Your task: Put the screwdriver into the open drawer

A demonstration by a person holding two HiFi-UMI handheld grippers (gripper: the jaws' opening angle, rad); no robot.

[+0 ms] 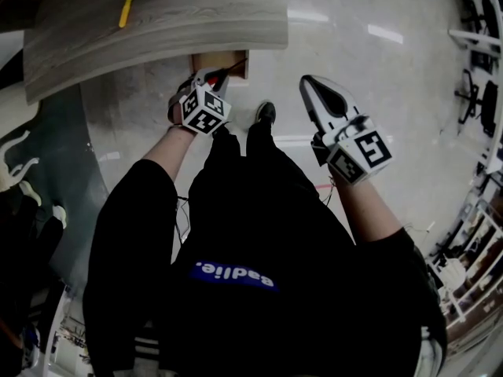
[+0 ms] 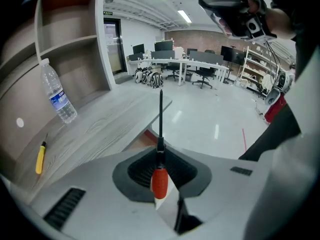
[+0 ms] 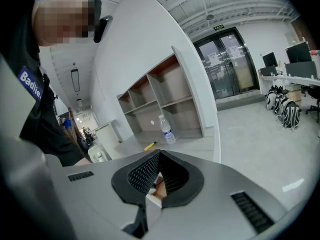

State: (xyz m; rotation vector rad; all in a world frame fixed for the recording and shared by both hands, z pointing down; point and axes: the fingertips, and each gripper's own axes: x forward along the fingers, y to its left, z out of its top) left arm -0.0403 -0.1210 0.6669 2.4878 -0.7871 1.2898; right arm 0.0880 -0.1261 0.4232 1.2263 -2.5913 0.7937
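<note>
My left gripper [image 1: 207,78] is shut on a screwdriver with a red handle [image 2: 159,182]. Its thin black shaft [image 2: 160,115] sticks out forward past the jaws. The gripper hangs just in front of the open wooden drawer [image 1: 222,60], which juts from under the grey counter [image 1: 157,22]. My right gripper [image 1: 310,84] is held out over the floor to the right with its jaws together and nothing between them. A yellow-handled tool [image 1: 126,8] lies on the counter; it also shows in the left gripper view [image 2: 39,159].
A water bottle [image 2: 59,96] stands on the counter in front of open shelves [image 2: 65,39]. The person's shoe [image 1: 265,113] is on the glossy floor below the drawer. Desks and office chairs [image 2: 190,69] stand far off.
</note>
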